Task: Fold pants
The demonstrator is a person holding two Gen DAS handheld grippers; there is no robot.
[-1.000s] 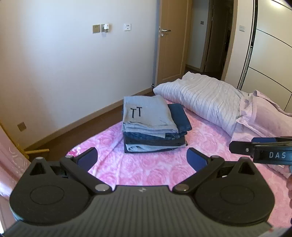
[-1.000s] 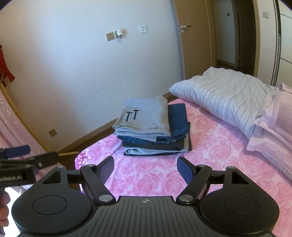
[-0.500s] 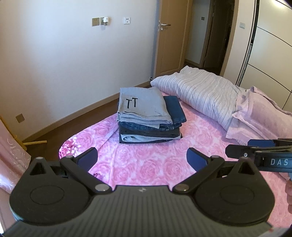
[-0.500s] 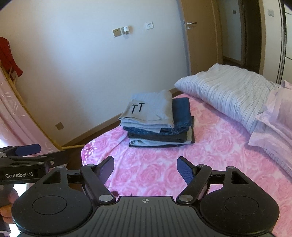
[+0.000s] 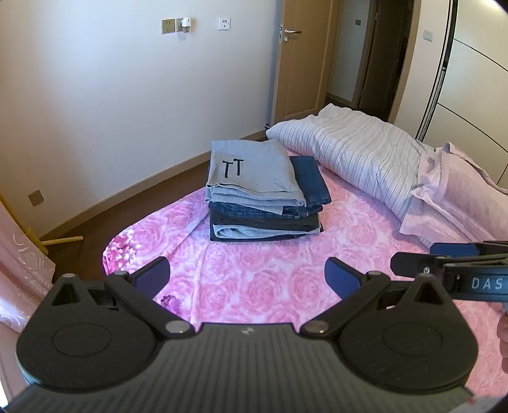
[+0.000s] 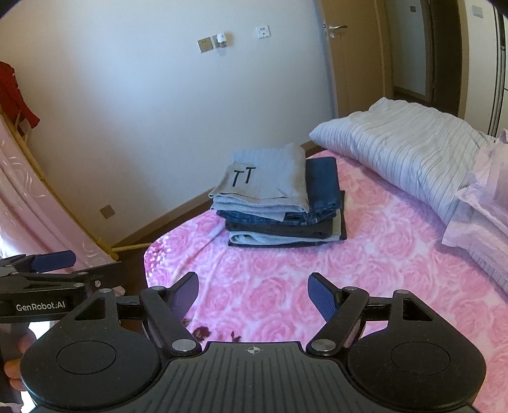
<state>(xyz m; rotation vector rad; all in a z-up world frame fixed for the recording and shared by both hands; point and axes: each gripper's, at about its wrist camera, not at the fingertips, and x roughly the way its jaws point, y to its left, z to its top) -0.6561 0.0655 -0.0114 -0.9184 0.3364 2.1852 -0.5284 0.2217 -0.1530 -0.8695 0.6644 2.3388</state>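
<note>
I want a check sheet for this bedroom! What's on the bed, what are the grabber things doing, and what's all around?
Surface: bed with pink rose-print bedspread, a few creases.
Job's things: stack of folded jeans and pants; the top pair is light grey with black "TT" marks.
Clutter: striped grey-white quilt and pale pink pillow, both beside the stack.
Grippers: left gripper open, holding nothing; right gripper open, holding nothing.
Cables: nothing seen.
Surroundings: white wall with switches and sockets, wooden door, dark brown floor.
</note>
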